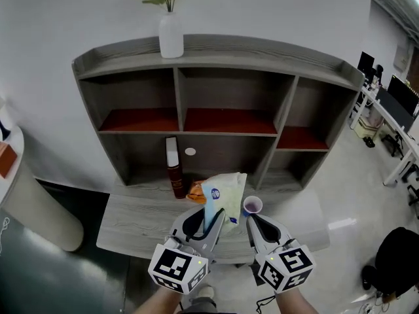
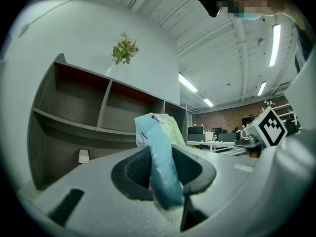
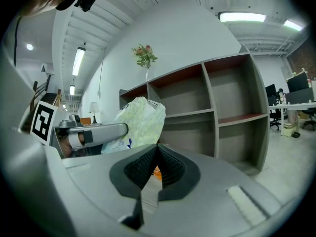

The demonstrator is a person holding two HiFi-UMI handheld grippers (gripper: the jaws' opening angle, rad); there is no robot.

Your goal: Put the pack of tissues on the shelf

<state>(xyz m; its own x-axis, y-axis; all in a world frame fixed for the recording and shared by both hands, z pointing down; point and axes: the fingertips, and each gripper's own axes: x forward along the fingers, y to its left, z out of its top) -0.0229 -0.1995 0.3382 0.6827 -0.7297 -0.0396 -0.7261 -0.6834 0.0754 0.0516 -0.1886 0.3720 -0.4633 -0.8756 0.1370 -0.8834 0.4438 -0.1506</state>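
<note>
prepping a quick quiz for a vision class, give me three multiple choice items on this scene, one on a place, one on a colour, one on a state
1. Where on the shelf is the vase?
A inside
B on top
C underneath

2. What colour is the cup?
A purple
B green
C black

3. The left gripper is:
A open, empty
B shut, empty
C shut on the tissues

Answers:
1 B, the vase stands on the top board.
2 A, its rim shows purple in the head view.
3 C, the left gripper view shows the tissues squeezed between its jaws.
</note>
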